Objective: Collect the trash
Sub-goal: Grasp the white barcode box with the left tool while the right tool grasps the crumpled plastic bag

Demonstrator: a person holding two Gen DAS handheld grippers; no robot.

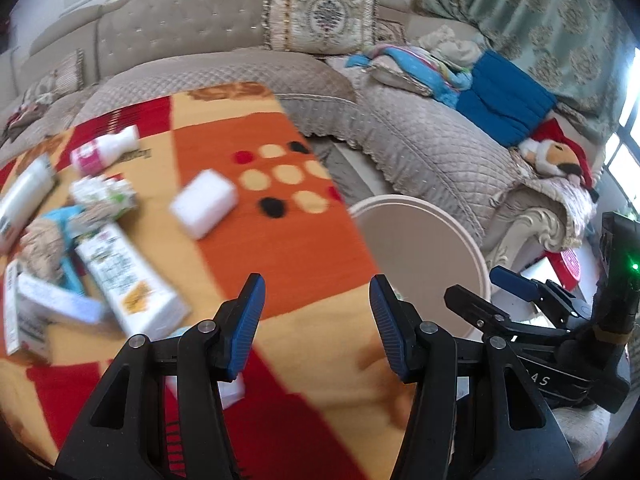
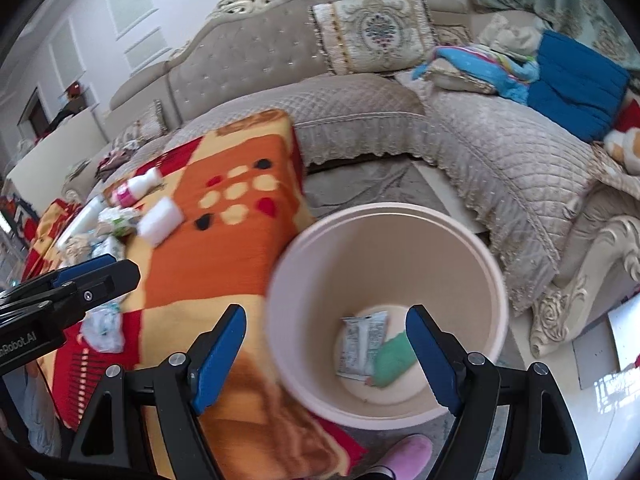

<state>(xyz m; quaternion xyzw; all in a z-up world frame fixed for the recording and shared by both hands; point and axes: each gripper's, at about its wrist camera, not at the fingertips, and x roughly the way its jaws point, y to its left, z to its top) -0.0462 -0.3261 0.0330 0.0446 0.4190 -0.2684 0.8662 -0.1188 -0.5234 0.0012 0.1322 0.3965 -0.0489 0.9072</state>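
A pale pink bin (image 2: pixel 472 280) stands on the floor beside the table; it also shows in the left wrist view (image 1: pixel 460 232). Inside lie a silver wrapper (image 2: pixel 362 340) and a green packet (image 2: pixel 394 358). My right gripper (image 2: pixel 326 356) is open and empty above the bin's near rim. My left gripper (image 1: pixel 318 322) is open and empty over the orange patterned tablecloth (image 1: pixel 280 248). Trash lies on the table's left: a white block (image 1: pixel 204 202), a pink-labelled bottle (image 1: pixel 105 148), a white carton (image 1: pixel 132 280), crumpled wrappers (image 1: pixel 104 194) and small boxes (image 1: pixel 52 300).
A beige quilted sofa (image 1: pixel 420 152) wraps round behind the table and bin, with cushions, folded cloths (image 1: pixel 504 96) and a plush toy (image 1: pixel 556 152) on it. A pink slipper (image 2: pixel 408 454) is on the floor by the bin. My right gripper shows in the left wrist view (image 1: pixel 520 292).
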